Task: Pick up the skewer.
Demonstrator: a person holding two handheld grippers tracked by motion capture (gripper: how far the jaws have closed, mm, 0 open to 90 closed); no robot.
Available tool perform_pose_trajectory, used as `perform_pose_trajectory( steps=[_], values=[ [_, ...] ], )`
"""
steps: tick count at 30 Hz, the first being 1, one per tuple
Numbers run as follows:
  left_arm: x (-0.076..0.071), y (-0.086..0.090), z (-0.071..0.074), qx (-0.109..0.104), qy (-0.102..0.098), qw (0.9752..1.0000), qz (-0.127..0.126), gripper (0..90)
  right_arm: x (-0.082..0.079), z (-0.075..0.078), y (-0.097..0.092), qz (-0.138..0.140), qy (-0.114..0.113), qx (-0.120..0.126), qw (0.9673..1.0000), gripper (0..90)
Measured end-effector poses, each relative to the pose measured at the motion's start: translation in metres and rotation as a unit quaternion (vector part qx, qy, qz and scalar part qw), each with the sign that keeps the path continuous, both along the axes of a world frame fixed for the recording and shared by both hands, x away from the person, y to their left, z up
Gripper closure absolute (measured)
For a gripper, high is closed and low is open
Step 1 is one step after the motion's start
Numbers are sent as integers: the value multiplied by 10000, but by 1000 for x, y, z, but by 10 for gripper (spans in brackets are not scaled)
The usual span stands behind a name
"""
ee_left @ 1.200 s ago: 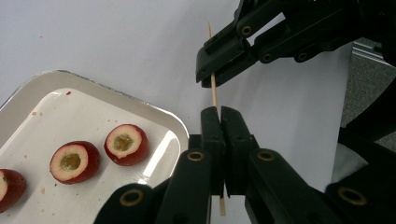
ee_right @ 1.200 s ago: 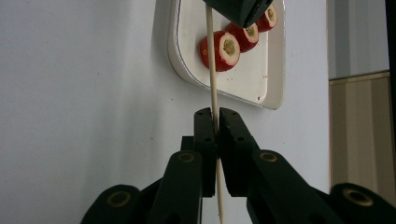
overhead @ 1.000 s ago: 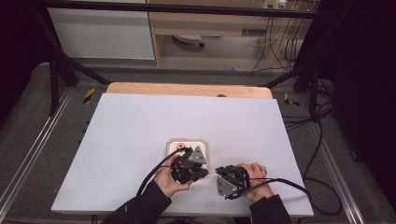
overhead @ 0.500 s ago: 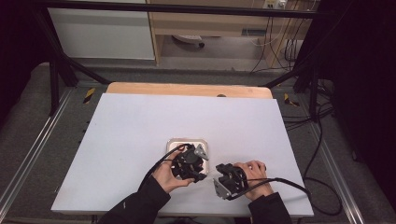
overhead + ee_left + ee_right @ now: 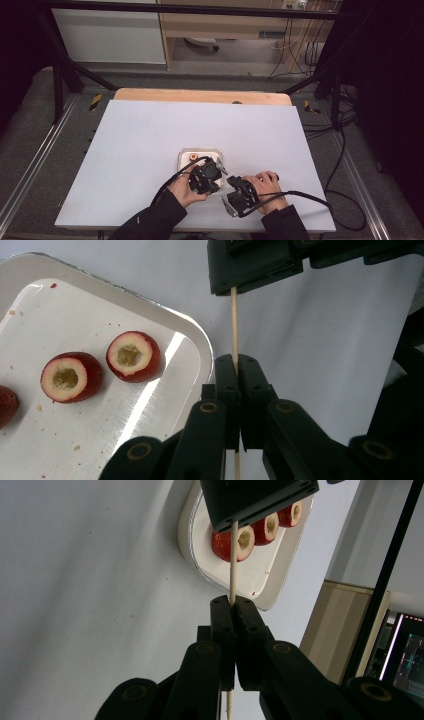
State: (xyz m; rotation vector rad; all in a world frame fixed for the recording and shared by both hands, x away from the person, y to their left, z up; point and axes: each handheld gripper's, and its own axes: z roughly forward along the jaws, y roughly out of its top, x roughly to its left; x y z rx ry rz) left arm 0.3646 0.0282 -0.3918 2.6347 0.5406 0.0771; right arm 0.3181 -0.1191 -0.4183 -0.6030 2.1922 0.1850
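Grippers, left [image 5: 237, 362] and right [image 5: 232, 604], both pinch one skewer [image 5: 233, 320]; spearing cored fruit [image 5: 133, 356] seemingly comes next.

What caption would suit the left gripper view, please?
Both grippers clamp one wooden skewer beside a white tray of cored red fruits.

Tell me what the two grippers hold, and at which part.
Both grip one thin wooden skewer: the left gripper and right gripper each clamp its shaft.

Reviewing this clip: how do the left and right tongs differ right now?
In the high view, the left tongs reach over the white tray, while the right tongs sit nearer the person over bare table. Shared: both are shut on the same wooden skewer.
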Motion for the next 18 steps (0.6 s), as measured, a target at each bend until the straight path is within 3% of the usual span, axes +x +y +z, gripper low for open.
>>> perform_pose_trajectory(
  steps=[7,8,9,10,11,12,13,15,16,18],
  values=[
    [-1,3,-2,-85,-49,9999,68,888,1,0,1,-56,28,136,9999,866],
    [-2,4,-2,-90,-72,9999,107,889,2,1,0,-171,48,194,9997,789],
    [-2,6,-2,-95,-84,9999,92,889,2,1,0,-171,48,194,9997,789],
    [-2,9,-2,-138,-100,9998,104,889,3,2,-2,-319,88,309,9990,727],
    [-3,10,-2,-151,-124,9998,109,888,6,3,-3,-377,127,487,9980,656],
    [-4,15,-1,-181,-193,9995,157,888,9,5,-7,-661,267,865,9937,562],
    [-4,15,-1,-181,-193,9995,157,888,9,5,-7,-661,267,865,9937,562],
    [-5,22,-1,-202,-273,9992,209,888,11,8,-11,-969,482,1444,9836,471],
    [-5,28,-1,-193,-311,9990,258,888,15,12,-16,-1250,634,1860,9725,386],
    [-4,34,-3,-210,-341,9986,333,888,18,16,-21,-1570,817,2273,9576,343]
  ],
)
